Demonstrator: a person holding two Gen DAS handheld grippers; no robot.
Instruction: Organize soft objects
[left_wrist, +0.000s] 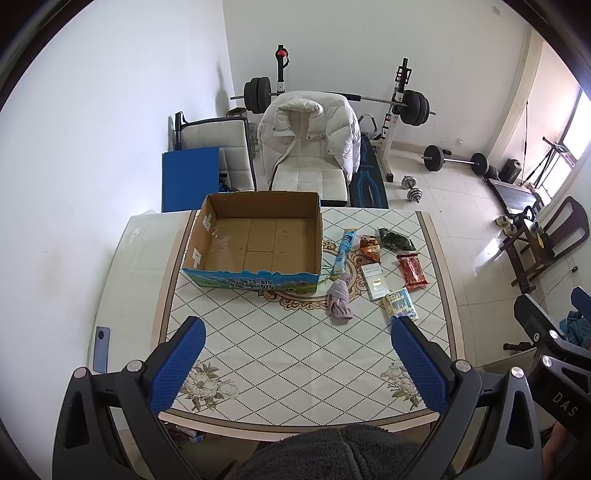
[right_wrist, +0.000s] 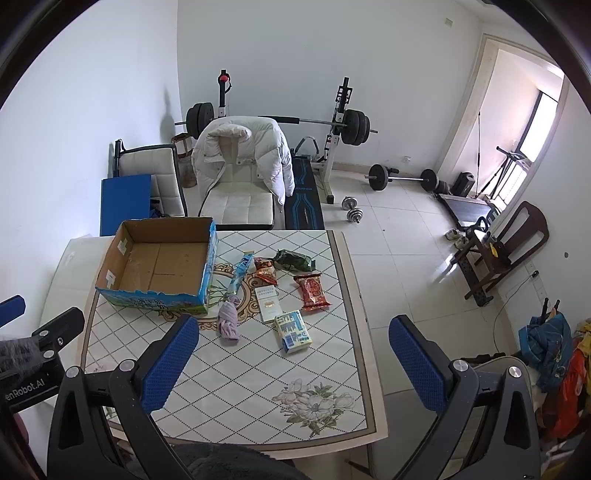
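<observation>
Crumpled lilac cloth bundle (left_wrist: 340, 298) lies on the diamond-patterned table (left_wrist: 280, 343), just ahead of the left gripper (left_wrist: 297, 363), spread wide and empty. The right gripper (right_wrist: 291, 363) gapes empty too, cloth ahead-left, open cardboard box (right_wrist: 162, 258) beyond.

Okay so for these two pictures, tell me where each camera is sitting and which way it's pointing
Left wrist: on the left gripper, raised above the near table edge, looking down and forward at the cardboard box; both blue fingers spread wide, right gripper's body at the right edge.
Right wrist: on the right gripper, further right, facing the same way over the table; its fingers spread, left gripper's body at the left edge.
Shared: box, purple cloth, snack packets, white jacket on the chair, weight bench.
</observation>
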